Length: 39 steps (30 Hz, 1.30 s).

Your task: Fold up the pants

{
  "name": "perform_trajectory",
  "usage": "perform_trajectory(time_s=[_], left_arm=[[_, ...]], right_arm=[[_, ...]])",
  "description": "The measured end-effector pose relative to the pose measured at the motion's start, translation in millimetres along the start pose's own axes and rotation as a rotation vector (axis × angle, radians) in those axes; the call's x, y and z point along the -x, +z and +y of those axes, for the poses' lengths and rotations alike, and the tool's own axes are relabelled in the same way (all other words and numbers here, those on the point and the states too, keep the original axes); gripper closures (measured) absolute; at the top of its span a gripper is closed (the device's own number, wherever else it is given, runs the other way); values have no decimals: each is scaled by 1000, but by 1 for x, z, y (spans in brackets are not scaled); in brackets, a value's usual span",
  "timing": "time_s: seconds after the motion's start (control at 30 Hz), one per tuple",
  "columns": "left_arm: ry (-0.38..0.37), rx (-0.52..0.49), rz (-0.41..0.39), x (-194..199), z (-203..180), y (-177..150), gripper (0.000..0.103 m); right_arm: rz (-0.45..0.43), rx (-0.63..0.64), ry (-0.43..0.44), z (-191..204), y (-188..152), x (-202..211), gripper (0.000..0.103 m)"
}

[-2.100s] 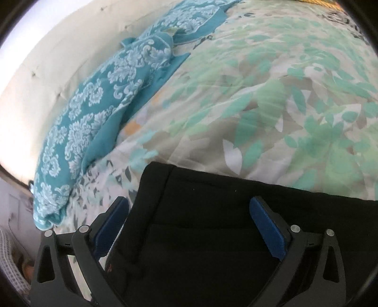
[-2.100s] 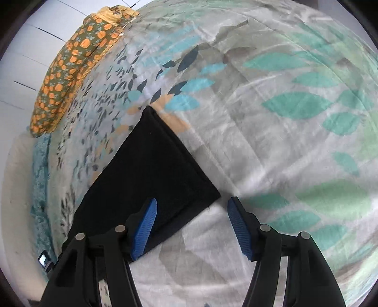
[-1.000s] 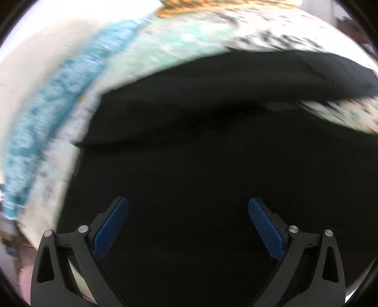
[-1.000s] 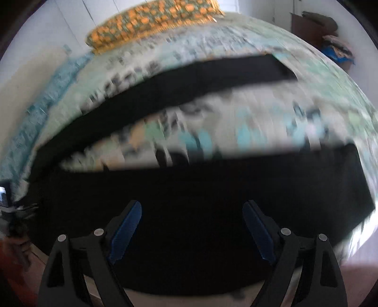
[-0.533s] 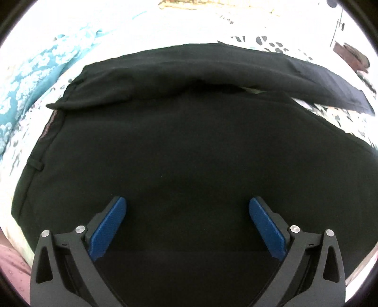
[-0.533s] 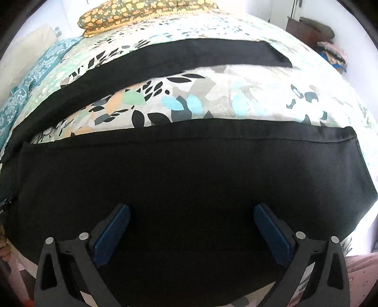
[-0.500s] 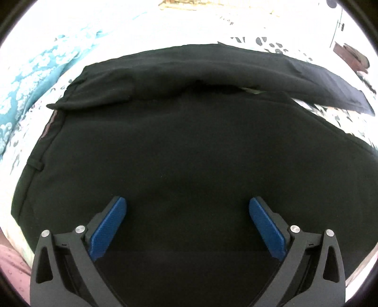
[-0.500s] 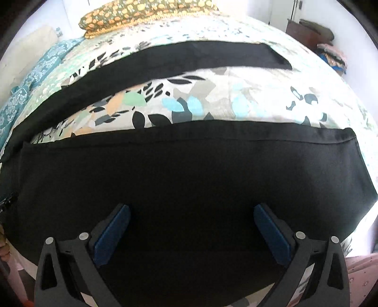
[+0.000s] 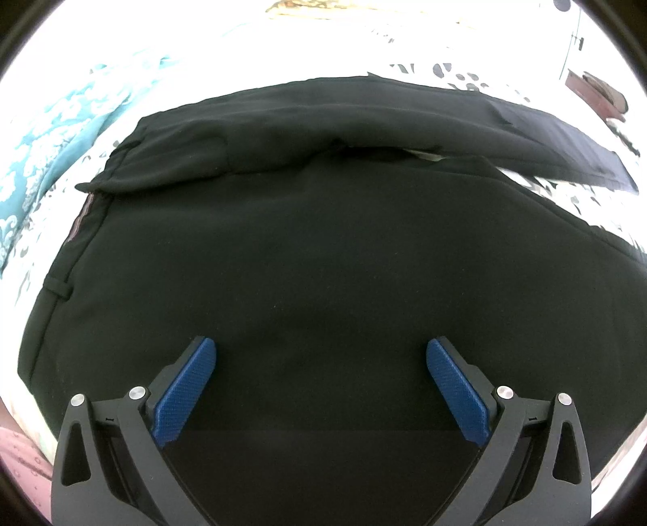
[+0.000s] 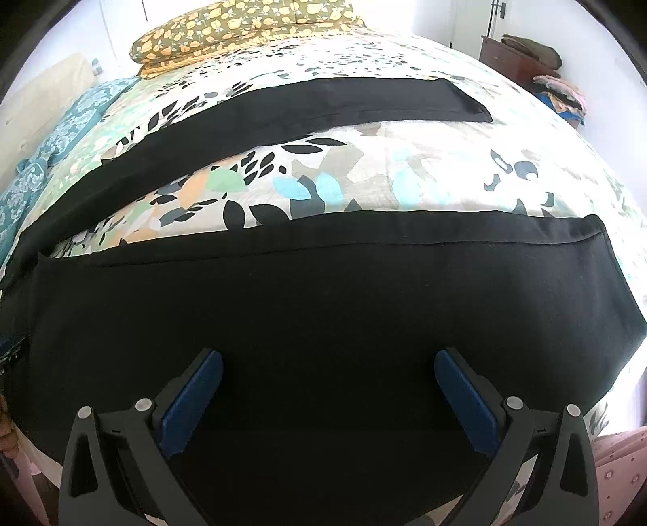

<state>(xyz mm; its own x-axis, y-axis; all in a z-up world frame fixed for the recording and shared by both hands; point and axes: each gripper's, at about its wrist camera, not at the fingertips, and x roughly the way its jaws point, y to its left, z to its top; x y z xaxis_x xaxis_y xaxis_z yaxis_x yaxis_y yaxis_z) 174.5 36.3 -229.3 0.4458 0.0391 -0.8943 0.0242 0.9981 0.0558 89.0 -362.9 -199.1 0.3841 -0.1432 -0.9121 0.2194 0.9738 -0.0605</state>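
Since half a second ago almost nothing has shifted: my left gripper point(image 9: 321, 384) and right gripper point(image 10: 328, 394) hang where they were, each with its blue pads spread wide and nothing between them. Two seconds back I was still close over one trouser corner; both cameras now take in most of the garment.

The black pants point(image 10: 323, 307) lie spread flat on the bed, the two legs parted in a V with the leaf-print bedsheet point(image 10: 364, 170) showing between them. The left view looks over the waistband point(image 9: 60, 259) end, where a belt loop and a strip of reddish lining show; the far leg point(image 9: 546, 137) runs off to the right. I can read no writing or label anywhere.

Beyond the sheet lie an orange-patterned pillow point(image 10: 242, 28) at the far edge and a teal damask pillow point(image 10: 60, 129) at the left. A dark wooden cabinet point(image 10: 509, 56) with piled clothes stands against the white wall at the right.
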Motion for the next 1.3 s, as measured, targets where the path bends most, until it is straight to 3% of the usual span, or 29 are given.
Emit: perform_trajectory(time_s=[1.3], left_arm=[[-5, -5, 21, 1, 0, 0, 0]], right_arm=[[9, -18, -37, 4, -7, 6, 0]])
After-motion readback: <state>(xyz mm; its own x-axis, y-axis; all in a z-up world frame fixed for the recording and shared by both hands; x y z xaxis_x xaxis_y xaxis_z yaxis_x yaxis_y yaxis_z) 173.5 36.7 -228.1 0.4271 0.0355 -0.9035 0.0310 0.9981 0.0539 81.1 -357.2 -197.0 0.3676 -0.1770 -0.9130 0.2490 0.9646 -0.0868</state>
